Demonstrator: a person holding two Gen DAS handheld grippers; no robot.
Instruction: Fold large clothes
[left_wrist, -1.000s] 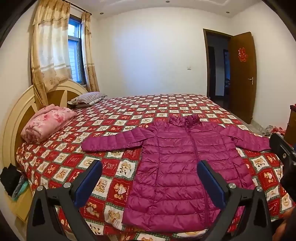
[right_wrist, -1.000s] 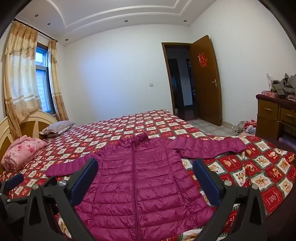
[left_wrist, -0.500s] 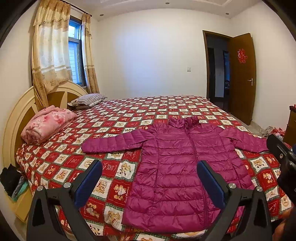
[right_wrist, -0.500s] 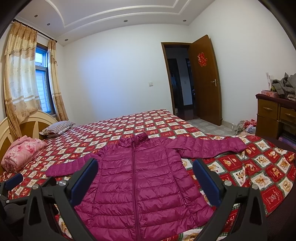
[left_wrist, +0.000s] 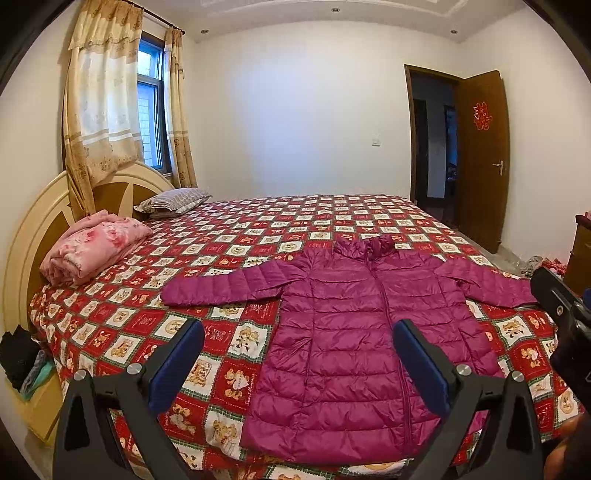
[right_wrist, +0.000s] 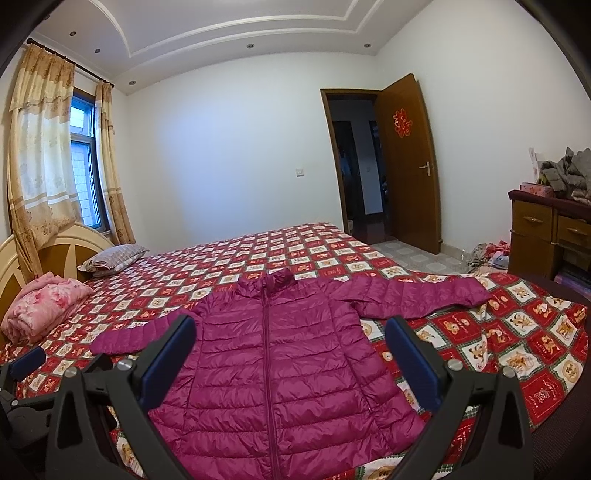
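A magenta quilted puffer jacket (left_wrist: 351, 332) (right_wrist: 273, 354) lies flat and zipped on the bed, collar toward the far side, both sleeves spread out sideways. My left gripper (left_wrist: 299, 363) hovers open above the jacket's near hem on its left half, nothing between its blue pads. My right gripper (right_wrist: 290, 360) is open too, held above the jacket's lower body. The right gripper's tip (left_wrist: 561, 314) shows at the right edge of the left wrist view, and the left gripper's tip (right_wrist: 27, 363) at the left edge of the right wrist view.
The bed carries a red checked bear-print cover (left_wrist: 258, 236) (right_wrist: 517, 332). A folded pink blanket (left_wrist: 92, 247) and a striped pillow (left_wrist: 173, 199) lie near the headboard (left_wrist: 33, 221). A wooden dresser (right_wrist: 546, 236) with piled clothes stands right; the door (right_wrist: 410, 162) is open.
Both grippers have tilted up slightly, so the jacket sits a little lower in each view. The jacket itself has not moved and both grippers stay open.
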